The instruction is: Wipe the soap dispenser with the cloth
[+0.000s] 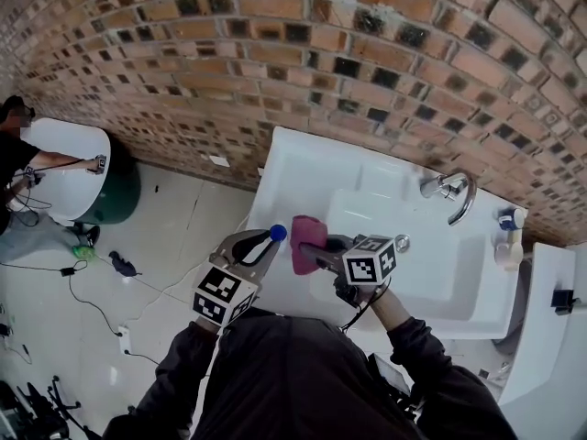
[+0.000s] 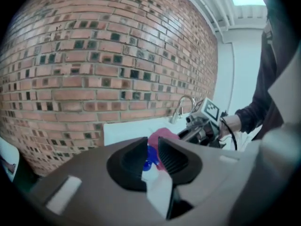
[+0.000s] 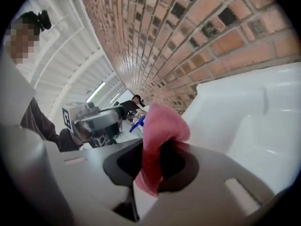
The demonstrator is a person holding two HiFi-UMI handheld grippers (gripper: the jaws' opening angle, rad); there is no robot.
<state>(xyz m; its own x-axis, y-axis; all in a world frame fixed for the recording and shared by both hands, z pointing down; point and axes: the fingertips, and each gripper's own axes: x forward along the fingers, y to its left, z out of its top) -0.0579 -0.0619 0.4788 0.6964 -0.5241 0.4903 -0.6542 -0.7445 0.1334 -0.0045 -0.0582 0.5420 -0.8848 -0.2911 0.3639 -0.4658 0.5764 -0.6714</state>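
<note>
The soap dispenser, white with a blue pump top, sits between the jaws of my left gripper, which is shut on it over the sink's left rim. In the left gripper view the blue top shows between the two dark pads of my left gripper. My right gripper is shut on a pink cloth that hangs just right of the dispenser, close to touching it. In the right gripper view the cloth bulges out of my right gripper, with the dispenser's blue top beyond.
A white sink stands against a brick wall, with a chrome faucet and a small bottle at its right rim. Another white basin is at the right. A person, a green bin and cables lie left.
</note>
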